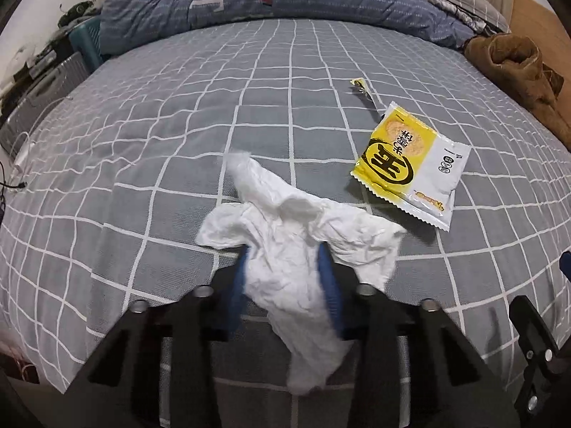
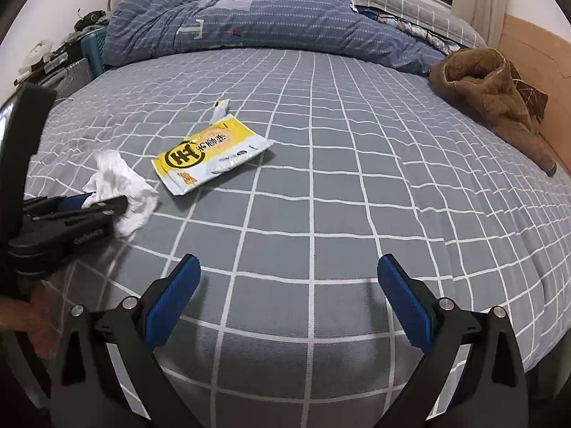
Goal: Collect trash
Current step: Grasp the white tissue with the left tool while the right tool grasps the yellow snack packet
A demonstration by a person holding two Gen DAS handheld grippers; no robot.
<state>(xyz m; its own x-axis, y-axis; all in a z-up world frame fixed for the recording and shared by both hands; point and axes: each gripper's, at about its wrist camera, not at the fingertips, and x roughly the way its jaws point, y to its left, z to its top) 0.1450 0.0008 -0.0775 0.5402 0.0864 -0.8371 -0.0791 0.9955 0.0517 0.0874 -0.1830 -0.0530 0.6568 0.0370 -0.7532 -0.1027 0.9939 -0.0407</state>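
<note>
The left gripper [image 1: 283, 264] is clamped on the crumpled white tissue [image 1: 296, 235] at the near edge of the bed [image 1: 178, 125], the right gripper [image 2: 289, 278] gapes empty, so the first pickup looks done and next comes the yellow snack wrapper [image 2: 210, 151] beyond, then its torn strip [image 2: 221, 107]

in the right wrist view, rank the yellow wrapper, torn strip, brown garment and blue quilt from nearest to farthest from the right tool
From the right tool, open over the sheet:
1. Yellow wrapper, ahead-left.
2. Torn strip, just beyond the wrapper.
3. Brown garment, far right edge.
4. Blue quilt, across the far end.
</note>
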